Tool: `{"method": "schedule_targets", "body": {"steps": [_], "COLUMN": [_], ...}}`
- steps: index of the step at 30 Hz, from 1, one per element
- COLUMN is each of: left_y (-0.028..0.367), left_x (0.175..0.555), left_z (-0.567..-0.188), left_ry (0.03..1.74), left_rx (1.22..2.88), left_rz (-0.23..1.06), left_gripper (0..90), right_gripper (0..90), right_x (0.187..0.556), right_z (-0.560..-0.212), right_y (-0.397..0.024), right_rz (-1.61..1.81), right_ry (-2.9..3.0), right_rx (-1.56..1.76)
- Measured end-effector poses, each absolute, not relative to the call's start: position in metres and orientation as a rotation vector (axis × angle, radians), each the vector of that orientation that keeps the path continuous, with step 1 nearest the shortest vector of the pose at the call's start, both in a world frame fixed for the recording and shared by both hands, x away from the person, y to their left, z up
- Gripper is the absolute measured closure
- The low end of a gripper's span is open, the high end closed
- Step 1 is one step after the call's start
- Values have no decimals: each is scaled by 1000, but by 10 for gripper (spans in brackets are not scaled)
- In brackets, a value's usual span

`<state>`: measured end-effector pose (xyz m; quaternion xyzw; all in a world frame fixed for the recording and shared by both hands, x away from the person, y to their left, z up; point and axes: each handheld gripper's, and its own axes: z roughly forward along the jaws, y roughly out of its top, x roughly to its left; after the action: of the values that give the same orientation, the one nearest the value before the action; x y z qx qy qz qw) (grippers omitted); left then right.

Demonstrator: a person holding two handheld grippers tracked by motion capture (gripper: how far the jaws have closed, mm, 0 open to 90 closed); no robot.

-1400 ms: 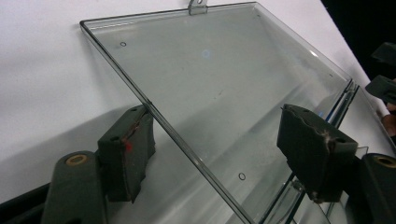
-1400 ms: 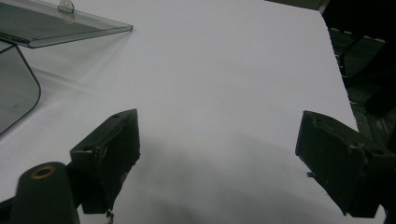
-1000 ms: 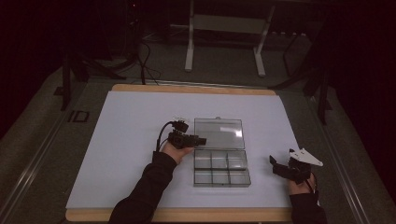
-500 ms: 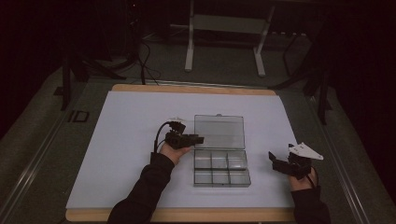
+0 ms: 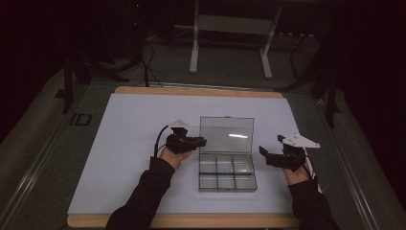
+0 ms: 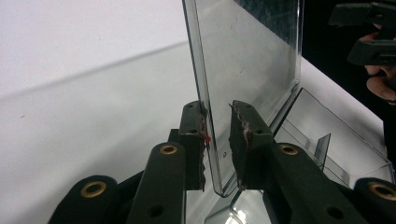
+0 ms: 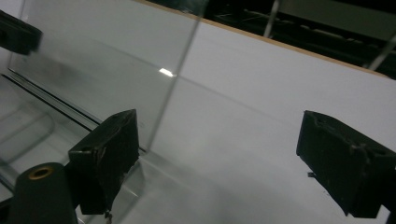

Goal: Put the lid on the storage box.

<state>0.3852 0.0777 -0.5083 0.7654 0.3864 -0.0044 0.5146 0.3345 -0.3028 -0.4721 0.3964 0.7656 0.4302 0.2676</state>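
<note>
Mid-table, clear compartment box with lid raised, left gripper narrowly parted astride its left edge, right gripper wide open and empty, near right — best closed gently, lid swung slowly.

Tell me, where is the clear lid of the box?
In the high view, the lid stands open mid-table behind the compartments, its left edge between the left gripper fingers.

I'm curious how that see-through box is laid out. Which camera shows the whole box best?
The high view: the clear box shows whole, lid raised, six compartments. The left gripper view shows the lid's edge between the left tool jaws; the right gripper view shows part of the lid and a corner.
</note>
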Motion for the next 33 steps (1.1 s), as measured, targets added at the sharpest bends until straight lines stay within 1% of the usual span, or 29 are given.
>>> {"method": "schedule_targets", "body": {"steps": [4, 6, 9, 10, 11, 12, 14, 15, 16, 17, 19, 20, 22, 23, 24, 25, 26, 27, 28, 29, 30, 33], "left_y": [78, 78, 78, 78, 78, 78, 79, 79, 79, 79, 80, 80, 80, 80, 80, 80, 80, 80, 80, 80, 79, 80], "left_x": [385, 384, 383, 381, 381, 380, 379, 379, 379, 379, 378, 378, 377, 377, 377, 377, 377, 377, 376, 376, 376, 376], "left_z": [-508, -507, -506, -506, -506, -506, -507, -507, -508, -508, -509, -509, -509, -509, -509, -509, -509, -509, -508, -508, -507, -505], "left_ry": [920, 906, 894, 879, 879, 870, 862, 862, 855, 855, 856, 853, 851, 851, 850, 850, 848, 848, 849, 849, 848, 850], "left_rx": [1844, 1850, 1854, 1859, 1859, 1855, 1844, 1844, 1837, 1837, 1823, 1823, 1824, 1824, 1823, 1823, 1827, 1827, 1829, 1829, 1838, 1847], "left_rz": [-2, 6, 19, 39, 39, 46, 52, 52, 55, 55, 52, 58, 59, 59, 59, 59, 65, 65, 68, 68, 74, 77], "left_gripper": [773, 775, 784, 785, 785, 789, 790, 790, 790, 792, 794, 794, 794, 794, 794, 794, 793, 793, 791, 791, 790, 790], "right_gripper": [129, 129, 144, 181, 181, 202, 300, 300, 363, 363, 442, 461, 590, 590, 637, 637, 692, 692, 735, 735, 767, 777], "right_x": [342, 343, 349, 353, 353, 354, 358, 358, 359, 359, 359, 359, 359, 359, 359, 359, 360, 360, 362, 362, 363, 363], "right_z": [-469, -469, -471, -473, -473, -474, -476, -476, -476, -476, -477, -477, -476, -476, -476, -476, -475, -475, -475, -475, -476, -476], "right_y": [-286, -284, -276, -271, -271, -269, -264, -264, -262, -262, -260, -260, -261, -261, -261, -261, -263, -263, -267, -267, -268, -269], "right_rz": [1171, 1188, 1210, 1219, 1219, 1219, 1239, 1239, 1238, 1238, 1236, 1229, 1231, 1231, 1215, 1215, 1216, 1216, 1237, 1237, 1230, 1228], "right_ry": [2077, 2088, 2122, 2147, 2147, 2154, 2187, 2187, 2203, 2203, 2212, 2200, 2197, 2197, 2200, 2200, 2197, 2197, 2208, 2208, 2217, 2223], "right_rx": [1064, 1057, 1051, 1050, 1050, 1049, 1047, 1047, 1039, 1039, 1039, 1032, 1022, 1022, 1014, 1014, 1026, 1026, 1043, 1043, 1044, 1039]}}
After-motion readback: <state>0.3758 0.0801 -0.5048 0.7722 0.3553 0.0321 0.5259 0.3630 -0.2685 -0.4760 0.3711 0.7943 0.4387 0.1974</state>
